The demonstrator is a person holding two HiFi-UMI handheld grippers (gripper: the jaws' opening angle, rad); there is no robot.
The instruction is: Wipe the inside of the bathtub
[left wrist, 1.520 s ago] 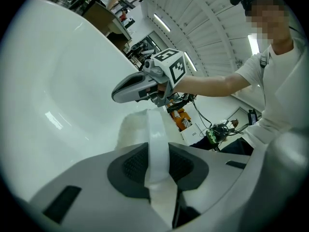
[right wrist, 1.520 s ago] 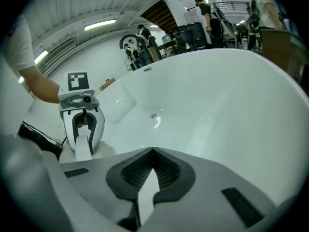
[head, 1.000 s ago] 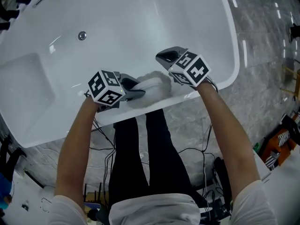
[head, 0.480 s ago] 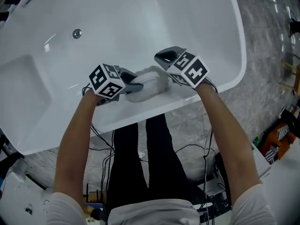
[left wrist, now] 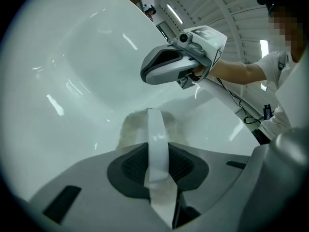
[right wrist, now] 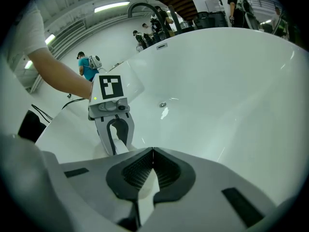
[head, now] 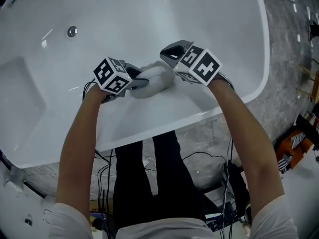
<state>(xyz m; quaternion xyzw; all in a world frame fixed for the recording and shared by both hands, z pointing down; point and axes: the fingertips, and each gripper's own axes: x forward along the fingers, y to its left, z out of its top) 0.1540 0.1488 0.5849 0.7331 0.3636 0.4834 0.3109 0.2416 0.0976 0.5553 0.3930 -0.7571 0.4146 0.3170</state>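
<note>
Headway: the fluffy wiping pad [head: 155,79], its strap [left wrist: 157,139] pinched in the left gripper's [head: 141,82] fingers, has slid from the rim deeper into the bathtub [head: 214,19]. The right gripper's [head: 169,52] fingers, pressed together and empty, hover just above.

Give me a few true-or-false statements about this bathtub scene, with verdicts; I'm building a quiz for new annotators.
1. The left hand-held gripper is closed on the strap of the fluffy pad. True.
2. The pad lies on the floor outside the bathtub. False: it is inside the bathtub, on the near wall.
3. The pad covers the drain. False: the drain is bare, well off to the left.
4. The right hand-held gripper has its jaws together. True.
</note>
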